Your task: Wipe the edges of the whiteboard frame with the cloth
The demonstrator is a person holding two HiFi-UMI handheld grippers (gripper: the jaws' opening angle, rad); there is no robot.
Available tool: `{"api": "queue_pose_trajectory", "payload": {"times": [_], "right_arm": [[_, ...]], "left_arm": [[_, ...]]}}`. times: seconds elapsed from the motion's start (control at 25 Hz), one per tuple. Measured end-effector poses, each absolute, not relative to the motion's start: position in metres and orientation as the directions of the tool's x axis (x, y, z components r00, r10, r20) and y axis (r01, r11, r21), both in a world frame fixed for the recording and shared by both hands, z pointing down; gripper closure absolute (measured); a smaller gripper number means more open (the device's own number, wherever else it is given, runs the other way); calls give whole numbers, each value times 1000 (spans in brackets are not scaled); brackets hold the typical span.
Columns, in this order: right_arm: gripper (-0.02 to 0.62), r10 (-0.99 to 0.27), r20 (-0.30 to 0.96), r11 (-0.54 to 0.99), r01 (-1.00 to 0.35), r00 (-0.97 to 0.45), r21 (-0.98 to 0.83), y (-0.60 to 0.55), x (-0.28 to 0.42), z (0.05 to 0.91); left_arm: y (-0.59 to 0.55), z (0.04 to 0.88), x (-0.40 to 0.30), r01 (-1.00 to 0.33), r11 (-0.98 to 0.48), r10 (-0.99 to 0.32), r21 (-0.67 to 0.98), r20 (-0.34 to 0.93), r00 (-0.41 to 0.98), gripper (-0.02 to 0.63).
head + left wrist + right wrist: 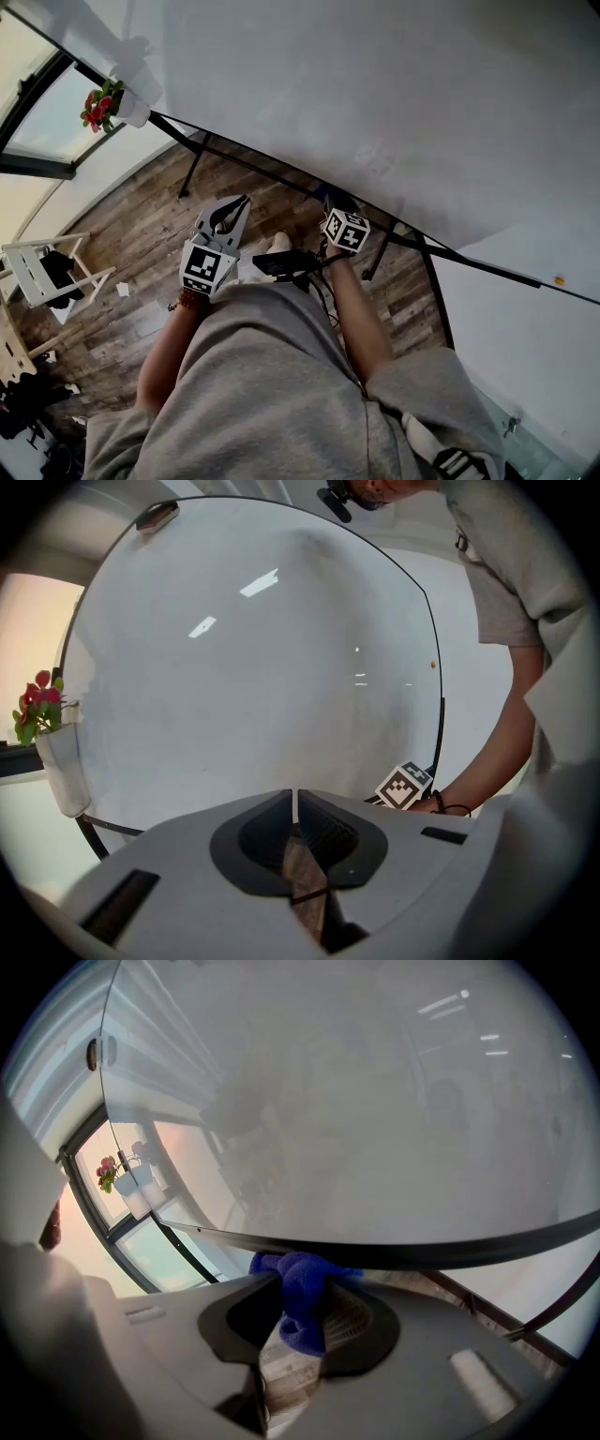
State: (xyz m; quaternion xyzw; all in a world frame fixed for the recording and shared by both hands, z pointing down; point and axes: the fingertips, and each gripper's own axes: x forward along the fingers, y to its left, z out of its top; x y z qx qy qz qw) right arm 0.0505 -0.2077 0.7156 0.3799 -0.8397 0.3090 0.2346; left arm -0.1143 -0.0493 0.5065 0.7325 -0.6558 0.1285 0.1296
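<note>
Seen from above, the whiteboard (375, 103) runs off the top and right edges. Its lower frame (262, 165) hides the tips of the right gripper (302, 1302) and the blue cloth (298, 1274). An orange speck (559, 279) on the board is too small to identify.

The floor (131, 230) is worn wood planking in brown and grey. At the upper left of the head view a dark-framed window (33, 117) lets in pale daylight; in the right gripper view the same glass glows pinkish. By the window 1 white pot (134, 109) holds red and pink flowers (99, 105) with green leaves. A white wooden rack (33, 267) stands at the left with something dark (58, 269) hung on it, and 1 small white scrap (123, 290) lies on the planks just beside it. Dark clutter (28, 403) fills the lower left corner, too blurred to name. A plain white wall (525, 361) shows at the right.
</note>
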Motion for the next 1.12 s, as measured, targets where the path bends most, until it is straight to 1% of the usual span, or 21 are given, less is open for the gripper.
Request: {"api": "queue_pose_trajectory", "payload": {"times": [0.64,0.72,0.88,1.12], "right_arm": [[482,-493,647,519,-794,-581,-317,-199,-7,718],[482,-492,648,524,-792,-582,-313,-198,-11,716],[483,-491,647,532,-789,-583,-307,-197,-14,711],[482,-480,643,539,-779,-597,-321,-193,-34,712]], "left_arm": [[-15,521,-187,-996,-50,-921,74,381,75,580],[-15,515,-191,-996,-40,-928,76,367,65,580],[-5,517,-195,-997,-26,-919,74,390,53,580],[-3,511,-211,-997,-2,-930,71,366,28,580]]}}
